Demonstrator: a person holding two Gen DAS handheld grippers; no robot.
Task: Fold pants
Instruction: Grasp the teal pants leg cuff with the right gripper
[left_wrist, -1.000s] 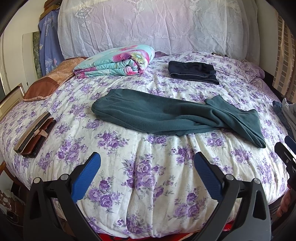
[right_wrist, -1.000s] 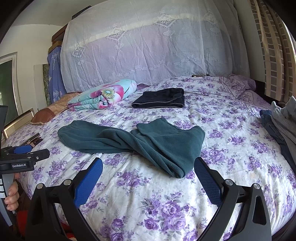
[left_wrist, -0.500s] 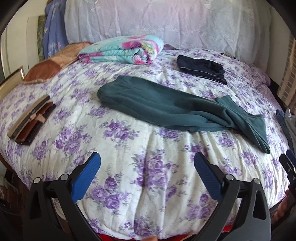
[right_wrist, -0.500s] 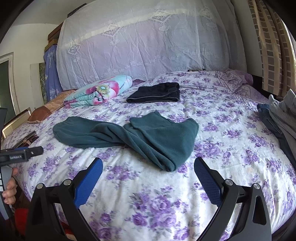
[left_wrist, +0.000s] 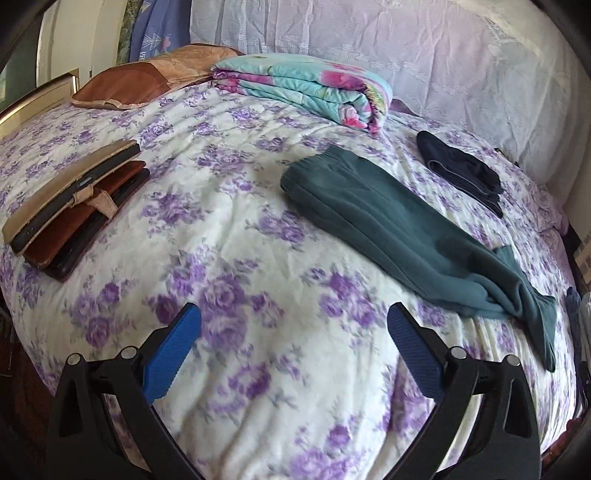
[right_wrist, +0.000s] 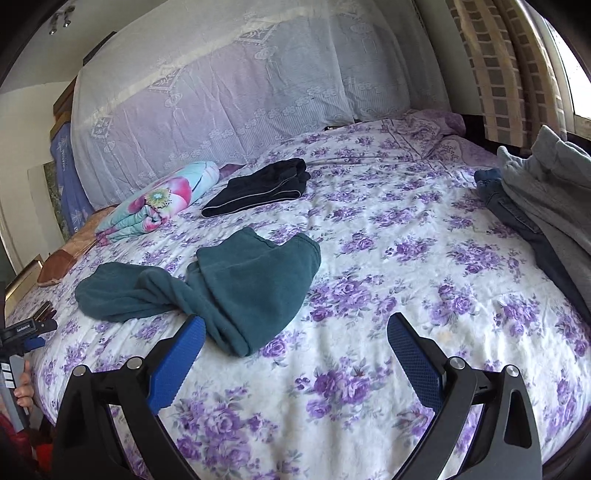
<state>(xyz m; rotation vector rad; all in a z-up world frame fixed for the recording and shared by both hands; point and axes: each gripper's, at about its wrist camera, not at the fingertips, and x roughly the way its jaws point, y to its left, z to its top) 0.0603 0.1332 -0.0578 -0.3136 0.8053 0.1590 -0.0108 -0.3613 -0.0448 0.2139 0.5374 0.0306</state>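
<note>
Dark teal fleece pants (left_wrist: 399, 229) lie stretched across the purple-flowered bedspread (left_wrist: 258, 302), legs together, with a twist near one end. In the right wrist view the same teal pants (right_wrist: 236, 288) lie just beyond the blue fingers, the wide end nearest and partly doubled over. My left gripper (left_wrist: 293, 354) is open above the near edge of the bed, nothing between its fingers. My right gripper (right_wrist: 295, 358) is open too, its left finger (right_wrist: 177, 362) close beside the pants' near edge. The left gripper's tool (right_wrist: 26, 332) shows at the far left of the right wrist view, held by a hand.
Folded dark navy pants (right_wrist: 258, 192) lie farther back on the bed. A folded floral quilt (left_wrist: 310, 88) and a brown cushion (left_wrist: 125, 85) sit near the headboard. Wallets or cases (left_wrist: 70, 210) rest at the left. Grey and denim clothes (right_wrist: 546, 192) are piled at the right edge.
Both grippers have moved closer over the bed. The left view has swung left and tilted, so the pants now sit to the right. The right gripper has neared the pants' wide end.
</note>
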